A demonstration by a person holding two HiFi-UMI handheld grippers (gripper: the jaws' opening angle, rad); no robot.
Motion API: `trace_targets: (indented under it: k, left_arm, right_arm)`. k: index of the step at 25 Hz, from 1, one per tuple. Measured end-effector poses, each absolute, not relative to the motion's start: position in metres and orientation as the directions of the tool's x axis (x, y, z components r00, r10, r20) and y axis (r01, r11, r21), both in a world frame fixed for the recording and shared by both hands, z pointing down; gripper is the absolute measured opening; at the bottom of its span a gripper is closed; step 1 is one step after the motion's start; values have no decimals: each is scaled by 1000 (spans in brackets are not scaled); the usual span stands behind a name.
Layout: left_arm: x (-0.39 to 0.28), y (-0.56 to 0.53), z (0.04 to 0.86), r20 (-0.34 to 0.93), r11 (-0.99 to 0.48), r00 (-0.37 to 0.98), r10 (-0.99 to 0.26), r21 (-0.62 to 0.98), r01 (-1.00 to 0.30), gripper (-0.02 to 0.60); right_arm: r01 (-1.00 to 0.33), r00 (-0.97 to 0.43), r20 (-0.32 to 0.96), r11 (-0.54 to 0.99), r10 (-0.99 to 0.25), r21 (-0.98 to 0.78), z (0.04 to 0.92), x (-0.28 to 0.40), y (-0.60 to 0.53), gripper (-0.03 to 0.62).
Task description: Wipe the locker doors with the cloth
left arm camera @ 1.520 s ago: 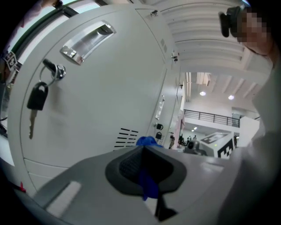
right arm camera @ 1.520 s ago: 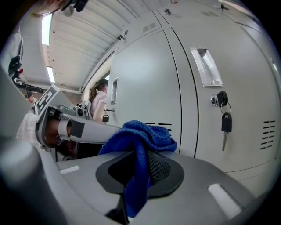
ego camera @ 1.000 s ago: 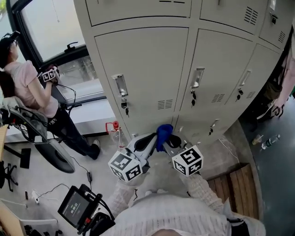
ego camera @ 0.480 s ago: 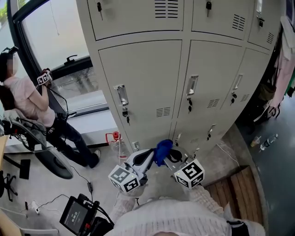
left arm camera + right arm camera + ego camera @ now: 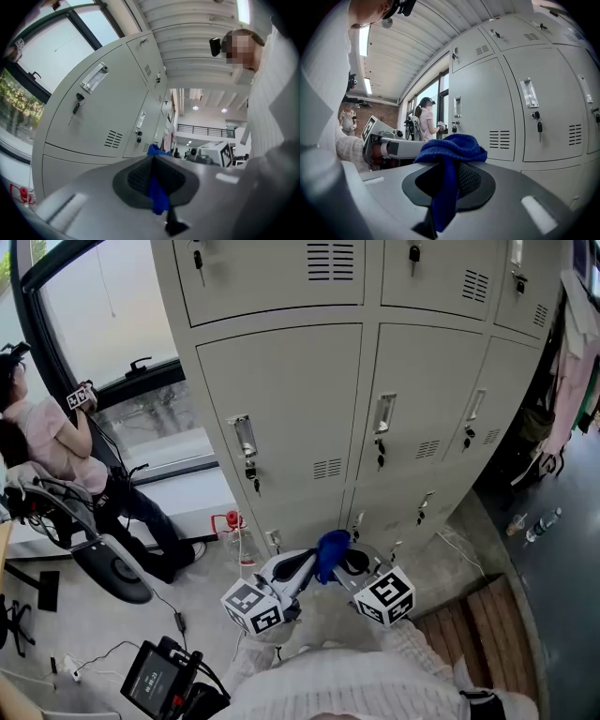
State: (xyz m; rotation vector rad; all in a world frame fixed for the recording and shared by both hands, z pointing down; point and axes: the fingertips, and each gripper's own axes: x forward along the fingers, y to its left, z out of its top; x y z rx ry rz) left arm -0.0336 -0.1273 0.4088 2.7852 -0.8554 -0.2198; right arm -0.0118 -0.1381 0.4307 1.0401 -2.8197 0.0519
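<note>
A blue cloth [image 5: 330, 547] is bunched between my two grippers, low in the head view and in front of the grey locker doors [image 5: 291, 399]. My left gripper [image 5: 311, 564] is shut on the cloth [image 5: 158, 197], and a strip of it hangs down between the dark pads. My right gripper [image 5: 349, 564] is also shut on the cloth [image 5: 450, 147], which piles up over its tips. In the right gripper view a locker door [image 5: 483, 108] with a handle and key stands just behind the cloth. The left gripper view shows the lockers [image 5: 93, 117] to the left.
A seated person [image 5: 52, 442] in a chair is at the left by the window. A tablet device [image 5: 159, 673] and cables lie on the floor. A red-capped bottle [image 5: 232, 519] stands at the locker base. A wooden pallet [image 5: 478, 615] and floor bottles [image 5: 536, 523] are at the right.
The head view has tilted up, so more of the upper lockers shows. Both grippers sit slightly lower in the picture, still close together on the cloth.
</note>
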Motion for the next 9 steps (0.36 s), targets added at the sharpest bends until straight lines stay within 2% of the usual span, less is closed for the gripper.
trace_targets:
  k: [9]
  left_arm:
    - [-35,-126,411,-83,-805,821,-564,275,-525,6]
  right_arm:
    - [-643,-755,133,765,-642,41,427,-8,-138,52]
